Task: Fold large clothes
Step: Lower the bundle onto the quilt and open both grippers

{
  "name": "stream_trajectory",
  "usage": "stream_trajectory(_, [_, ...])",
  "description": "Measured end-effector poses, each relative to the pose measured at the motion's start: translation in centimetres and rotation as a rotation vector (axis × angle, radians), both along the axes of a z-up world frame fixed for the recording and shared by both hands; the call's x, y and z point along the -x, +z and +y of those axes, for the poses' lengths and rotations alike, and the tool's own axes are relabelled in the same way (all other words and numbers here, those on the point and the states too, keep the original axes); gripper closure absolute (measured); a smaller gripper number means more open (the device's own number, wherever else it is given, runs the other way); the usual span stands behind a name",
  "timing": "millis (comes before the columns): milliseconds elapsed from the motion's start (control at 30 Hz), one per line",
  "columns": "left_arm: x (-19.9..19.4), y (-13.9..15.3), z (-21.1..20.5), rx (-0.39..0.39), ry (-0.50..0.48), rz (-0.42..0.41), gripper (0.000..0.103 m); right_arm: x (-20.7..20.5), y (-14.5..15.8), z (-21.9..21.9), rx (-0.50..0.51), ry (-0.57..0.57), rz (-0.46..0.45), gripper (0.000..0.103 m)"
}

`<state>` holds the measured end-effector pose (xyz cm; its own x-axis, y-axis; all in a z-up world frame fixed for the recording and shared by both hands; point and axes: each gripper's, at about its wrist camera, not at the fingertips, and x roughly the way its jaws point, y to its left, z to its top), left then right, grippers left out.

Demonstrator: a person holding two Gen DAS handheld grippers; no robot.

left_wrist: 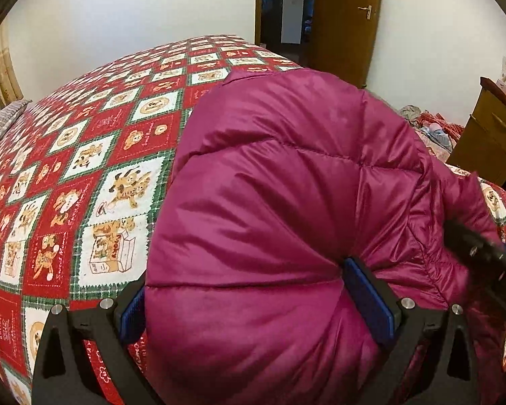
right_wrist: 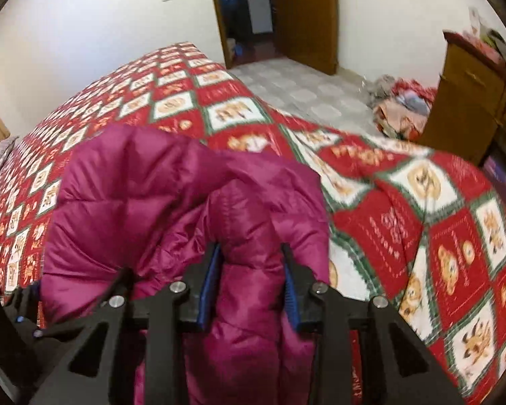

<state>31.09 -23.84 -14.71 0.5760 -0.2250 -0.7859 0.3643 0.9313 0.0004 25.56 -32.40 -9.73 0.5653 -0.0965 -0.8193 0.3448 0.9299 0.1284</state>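
A puffy magenta down jacket (left_wrist: 286, 182) lies bunched on the bed. My left gripper (left_wrist: 253, 290) has its blue-padded fingers wide apart, pressed around a thick fold of the jacket. My right gripper (right_wrist: 251, 270) is shut on a narrower padded fold of the jacket (right_wrist: 172, 189) and holds it raised off the bed. The right gripper's black body (left_wrist: 485, 256) shows at the right edge of the left wrist view, against the jacket. Part of the left gripper (right_wrist: 23, 303) shows at the lower left of the right wrist view.
The bed has a red, white and green checkered cover with bear prints (left_wrist: 94, 155), (right_wrist: 421, 209). A wooden cabinet (right_wrist: 469, 94) and a pile of clothes (right_wrist: 401, 108) stand on the floor to the right. An open wooden door (right_wrist: 303, 13) is behind.
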Motion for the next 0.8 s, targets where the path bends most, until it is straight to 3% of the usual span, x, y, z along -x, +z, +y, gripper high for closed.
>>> stream_trajectory(200, [0.1,-0.1,-0.4,-0.016,-0.012,-0.006,0.001,1.3,-1.7,-0.1,0.029,-0.020,0.018,0.061])
stream_trajectory(600, [-0.5,-0.5,-0.8,-0.023,-0.020,-0.007,0.000,0.9,-1.9,0.5,0.097,-0.022,0.024,0.057])
stream_trajectory(700, [-0.3,-0.3,-0.5,-0.035,-0.046,0.014,0.000,1.5,-1.4,1.1,0.133,-0.017,0.017,0.050])
stream_trajectory(733, [-0.2,-0.1,-0.4,-0.039,-0.060,0.021,0.000,2.1,-1.0,1.4,0.160,-0.024,0.016,0.039])
stream_trajectory(800, [-0.1,0.2,-0.1,-0.037,-0.081,0.033,0.000,4.1,0.1,1.7,0.179,-0.051,-0.021,0.034])
